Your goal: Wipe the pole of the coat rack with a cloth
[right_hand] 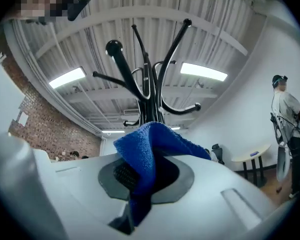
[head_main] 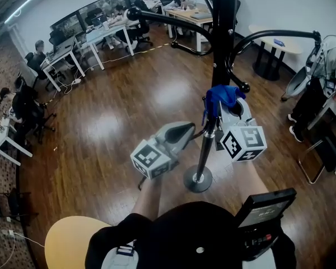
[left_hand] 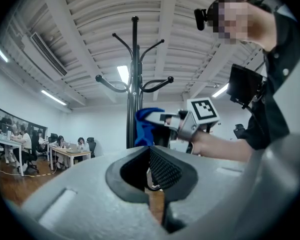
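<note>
blue cloth is bunched against the near side of the coat rack pole, about halfway up, well above the round base on the wood floor. right tool has it: the right gripper view shows the jaws clamped on a fold of cloth, hooks fanning overhead. only the left gripper view catches this side-on, cloth touching the pole. left tool hovers just left of the pole, lower than the cloth; its own view shows the jaws closed to a thin slit, nothing in them.
</note>
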Demonstrator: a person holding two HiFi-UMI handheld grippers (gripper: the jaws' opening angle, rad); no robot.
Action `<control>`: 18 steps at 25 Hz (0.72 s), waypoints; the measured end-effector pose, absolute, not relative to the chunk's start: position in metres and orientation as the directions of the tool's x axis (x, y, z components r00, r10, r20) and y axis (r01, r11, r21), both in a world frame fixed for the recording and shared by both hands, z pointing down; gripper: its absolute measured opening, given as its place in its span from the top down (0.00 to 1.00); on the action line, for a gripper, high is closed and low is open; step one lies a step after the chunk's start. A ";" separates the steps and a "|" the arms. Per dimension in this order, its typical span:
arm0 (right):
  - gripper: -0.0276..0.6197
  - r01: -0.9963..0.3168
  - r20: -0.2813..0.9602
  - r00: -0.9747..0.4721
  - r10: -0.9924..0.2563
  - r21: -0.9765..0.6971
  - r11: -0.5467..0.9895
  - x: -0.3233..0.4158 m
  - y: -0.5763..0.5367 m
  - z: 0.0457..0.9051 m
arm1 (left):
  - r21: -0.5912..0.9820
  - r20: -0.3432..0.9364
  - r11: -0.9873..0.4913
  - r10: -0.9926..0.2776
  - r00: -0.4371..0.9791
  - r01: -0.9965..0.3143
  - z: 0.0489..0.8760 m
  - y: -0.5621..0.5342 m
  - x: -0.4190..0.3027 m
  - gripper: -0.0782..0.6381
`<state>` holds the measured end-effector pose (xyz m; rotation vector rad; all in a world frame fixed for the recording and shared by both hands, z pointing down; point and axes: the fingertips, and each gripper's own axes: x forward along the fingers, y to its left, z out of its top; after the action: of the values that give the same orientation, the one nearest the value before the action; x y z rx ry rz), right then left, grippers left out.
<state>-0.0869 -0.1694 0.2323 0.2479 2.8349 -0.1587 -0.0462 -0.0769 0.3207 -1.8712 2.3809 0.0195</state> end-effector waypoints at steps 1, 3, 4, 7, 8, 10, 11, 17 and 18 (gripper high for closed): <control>0.92 0.190 -0.320 -0.935 0.156 -0.077 0.979 -0.086 -0.170 0.216 | -0.061 -0.099 0.239 -0.968 -0.232 -0.969 0.320 -0.076 -0.046 0.90; 0.91 0.193 -0.371 -0.916 0.154 -0.071 0.979 -0.084 -0.170 0.188 | -0.065 -0.105 0.239 -0.967 -0.231 -0.969 0.319 -0.075 -0.045 0.90; 0.91 0.199 -0.394 -0.906 0.153 -0.078 0.977 -0.082 -0.170 0.177 | -0.064 -0.108 0.240 -0.967 -0.232 -0.969 0.319 -0.073 -0.045 0.90; 0.91 0.222 -0.439 -0.886 0.152 -0.114 0.968 -0.079 -0.170 0.158 | -0.059 -0.110 0.243 -0.965 -0.236 -0.968 0.318 -0.069 -0.046 0.90; 0.91 0.221 -0.448 -0.881 0.151 -0.109 0.969 -0.079 -0.169 0.156 | -0.059 -0.110 0.245 -0.965 -0.238 -0.968 0.318 -0.068 -0.047 0.90; 0.91 0.214 -0.461 -0.873 0.157 -0.073 0.974 -0.079 -0.167 0.156 | -0.056 -0.111 0.248 -0.964 -0.241 -0.967 0.319 -0.068 -0.049 0.90; 0.91 0.204 -0.462 -0.872 0.160 -0.046 0.978 -0.079 -0.165 0.158 | -0.053 -0.110 0.250 -0.964 -0.243 -0.967 0.319 -0.067 -0.050 0.90; 0.92 0.166 -0.358 -0.924 0.137 -0.051 0.985 -0.086 -0.166 0.218 | -0.045 -0.101 0.252 -0.964 -0.247 -0.967 0.326 -0.068 -0.054 0.90; 0.92 0.164 -0.326 -0.936 0.134 -0.066 0.984 -0.087 -0.166 0.237 | -0.045 -0.098 0.250 -0.965 -0.245 -0.967 0.327 -0.069 -0.053 0.90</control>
<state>-0.0873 -0.1661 0.2365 0.2165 2.8042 -0.1321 -0.0534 -0.0687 0.3272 -1.8612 2.3981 0.0371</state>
